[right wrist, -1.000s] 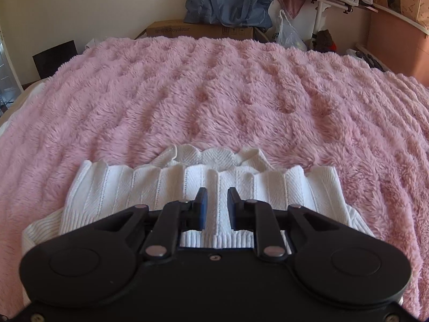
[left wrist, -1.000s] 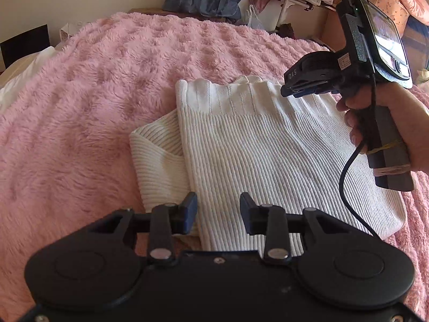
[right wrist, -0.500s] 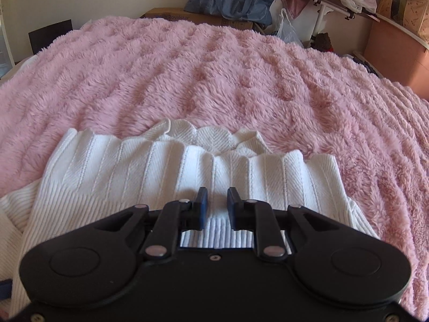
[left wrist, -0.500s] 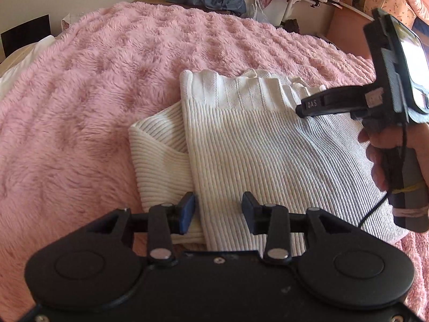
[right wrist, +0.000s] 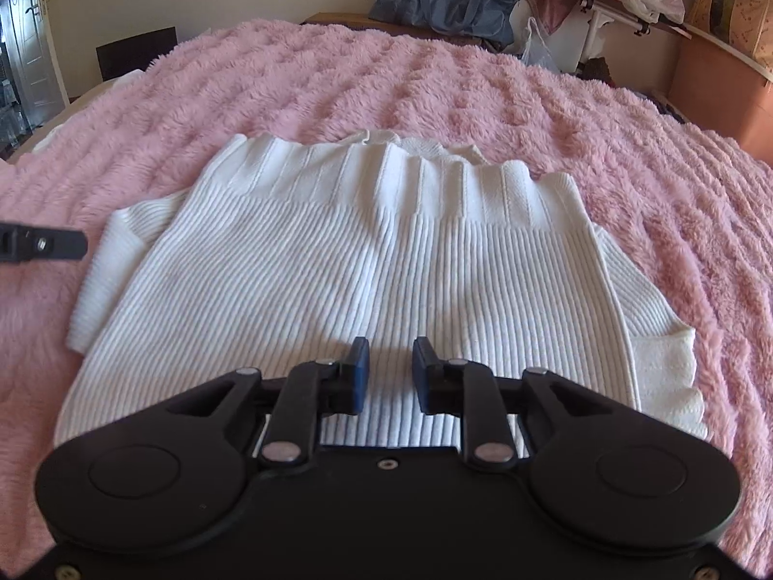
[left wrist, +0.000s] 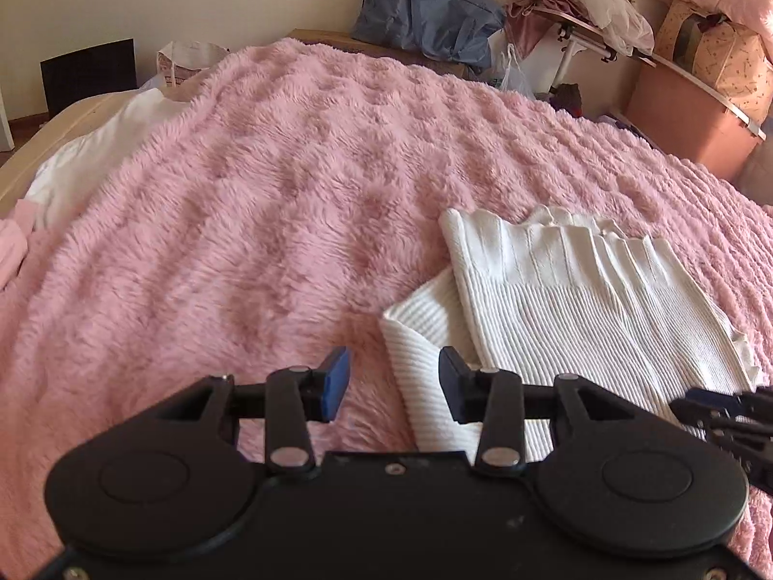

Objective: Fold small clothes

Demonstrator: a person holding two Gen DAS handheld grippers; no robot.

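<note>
A white ribbed knit sweater (right wrist: 367,266) lies folded flat on the fluffy pink blanket (left wrist: 241,193), toward its near right edge. The left gripper (left wrist: 393,389) hovers with fingers spread, empty, over the sweater's left sleeve fold. The right gripper (right wrist: 390,374) hangs over the sweater's near edge, fingers apart, gripping nothing. No writing can be read.

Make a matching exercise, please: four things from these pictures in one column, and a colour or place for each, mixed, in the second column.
Things:
1. sweater
2. blanket
3. bag
4. storage box

Descriptions:
A. blue-grey, beyond the far edge of the bed
B. white, ribbed, folded on the bed
C. terracotta pink, at the far right
D. fluffy pink, covering the bed

Pairs: 1-B, 2-D, 3-A, 4-C
</note>
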